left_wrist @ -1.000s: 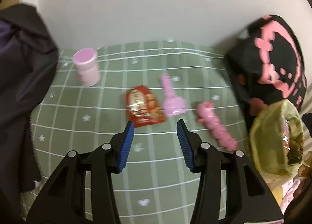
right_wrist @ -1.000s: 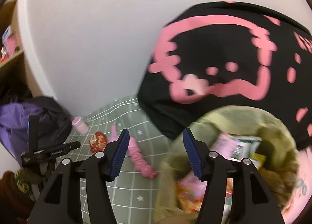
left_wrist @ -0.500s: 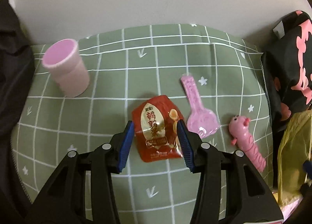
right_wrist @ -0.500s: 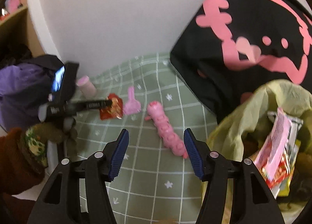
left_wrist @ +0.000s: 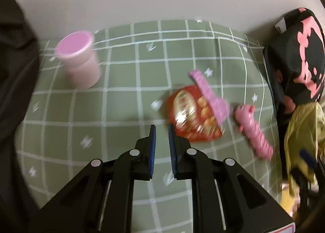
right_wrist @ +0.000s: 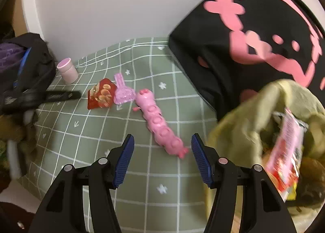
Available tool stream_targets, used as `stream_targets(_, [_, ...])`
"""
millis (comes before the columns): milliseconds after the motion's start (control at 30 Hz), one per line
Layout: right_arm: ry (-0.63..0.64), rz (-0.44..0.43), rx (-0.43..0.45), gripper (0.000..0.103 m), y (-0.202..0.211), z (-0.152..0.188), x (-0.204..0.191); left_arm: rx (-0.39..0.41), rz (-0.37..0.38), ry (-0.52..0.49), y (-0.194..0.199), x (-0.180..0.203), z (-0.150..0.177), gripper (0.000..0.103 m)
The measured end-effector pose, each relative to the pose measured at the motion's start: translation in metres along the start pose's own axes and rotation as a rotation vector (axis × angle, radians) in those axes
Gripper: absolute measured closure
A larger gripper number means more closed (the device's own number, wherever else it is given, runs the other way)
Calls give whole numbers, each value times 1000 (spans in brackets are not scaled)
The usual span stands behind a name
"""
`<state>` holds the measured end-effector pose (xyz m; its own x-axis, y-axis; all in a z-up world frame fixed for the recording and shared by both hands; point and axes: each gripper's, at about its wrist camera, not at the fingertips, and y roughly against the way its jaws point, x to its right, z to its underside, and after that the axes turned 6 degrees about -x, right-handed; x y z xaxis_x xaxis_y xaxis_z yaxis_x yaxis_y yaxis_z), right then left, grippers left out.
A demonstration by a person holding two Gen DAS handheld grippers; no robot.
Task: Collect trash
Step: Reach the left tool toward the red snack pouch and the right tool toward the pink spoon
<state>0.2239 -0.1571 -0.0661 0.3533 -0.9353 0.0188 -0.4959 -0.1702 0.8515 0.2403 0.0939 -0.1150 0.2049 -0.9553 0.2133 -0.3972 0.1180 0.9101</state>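
Left wrist view: left hand-held gripper (left_wrist: 161, 131) nearly closed, a narrow gap between the ribbed blue pads, nothing held. Red packet (left_wrist: 193, 116) lying flat on the green checked cloth (left_wrist: 121, 90), just ahead and to the right of the tips, near edge touching or just beside the right finger; too blurred to tell which. Glossy crinkled foil, roughly square, long axis running away from the tips. Pink scoop (left_wrist: 209, 94) overlapping the packet's far right corner, handle pointing toward the wall. Pink segmented toy (left_wrist: 254, 129) further right, apart from the packet. Pink cup (left_wrist: 80, 63) upright near the far left corner of the cloth. Yellow-green bag (left_wrist: 302, 129) at the right edge, thin soft film.

Right wrist view: right hand-held gripper (right_wrist: 162, 157) wide open, empty, hovering over the cloth (right_wrist: 101, 141). Toy (right_wrist: 160, 126) lying diagonally, its near end between the tips, smooth moulded plastic, beaded. Packet (right_wrist: 100, 95) well beyond, toward the far left, touching the scoop (right_wrist: 122, 91); left hand-held gripper (right_wrist: 61, 95) reaching in beside it, clearly the nearer one. Cup (right_wrist: 68, 70) behind. Bag (right_wrist: 254, 115) at right, mouth open, wrappers (right_wrist: 286, 145) inside. Black-and-pink cushion (right_wrist: 254, 29) against the wall.

Likely step: pinching the packet by its near edge, needing wider jaws and a shift right.
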Motion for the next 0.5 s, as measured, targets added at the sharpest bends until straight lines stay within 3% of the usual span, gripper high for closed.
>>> stream_targets(167, [96,-29,19,48,-36,-30,-36,-37,43,51,23,-33,24,91])
stream_targets(267, [129,-137,22,48,-61,-53,-52,-49,54,27,31,-40,31,79])
stream_targets(500, [218,-125,-50,58,-124,-98,-82,21,24,13,64,-72,45,63])
